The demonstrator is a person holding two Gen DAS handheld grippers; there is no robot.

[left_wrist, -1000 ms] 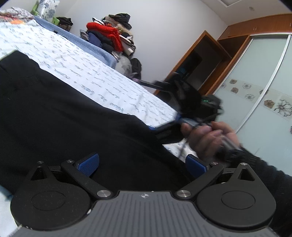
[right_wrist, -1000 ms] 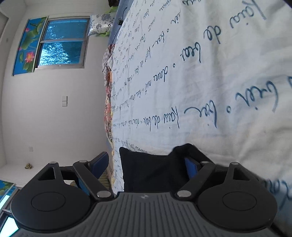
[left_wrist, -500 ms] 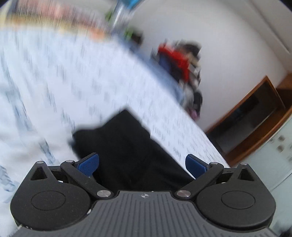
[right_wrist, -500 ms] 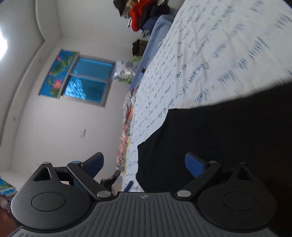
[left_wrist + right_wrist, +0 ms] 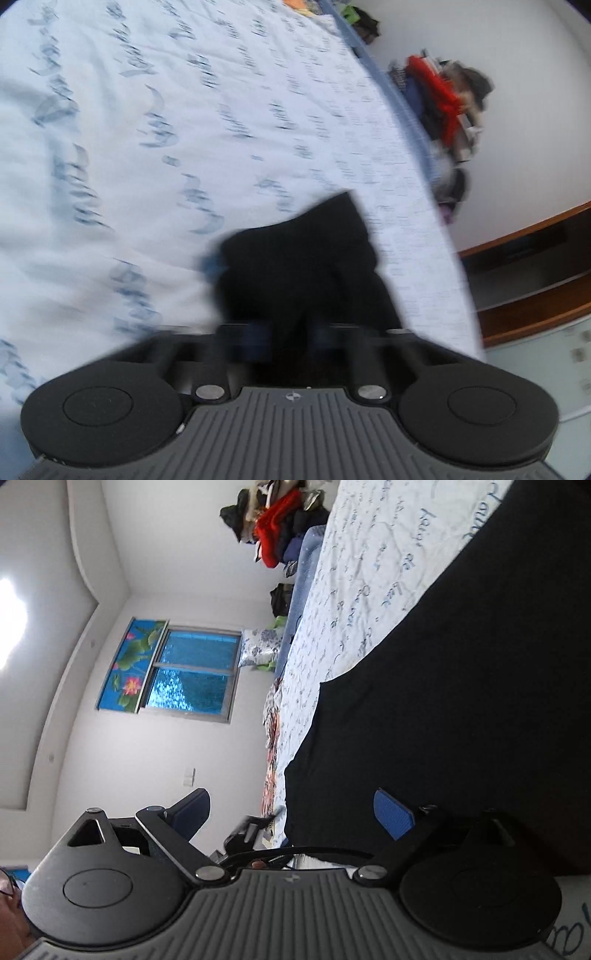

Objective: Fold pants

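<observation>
Readable text: bed sheet only

On the white bed sheet (image 5: 354, 590) we find blue cursive script printed in rows; we make out "de" and "lune", and the rest stays too blurred to read.

Black pants (image 5: 461, 701): matt, soft cloth. Bed (image 5: 110, 147) sheet: pale cotton-like cloth, lightly creased, printed script. My gripper bodies: matt ribbed plastic, bright metal screws; right gripper (image 5: 291, 812) fingers (image 5: 393, 814) blue, finely textured. Cabinet (image 5: 535, 295): glossy wood
</observation>
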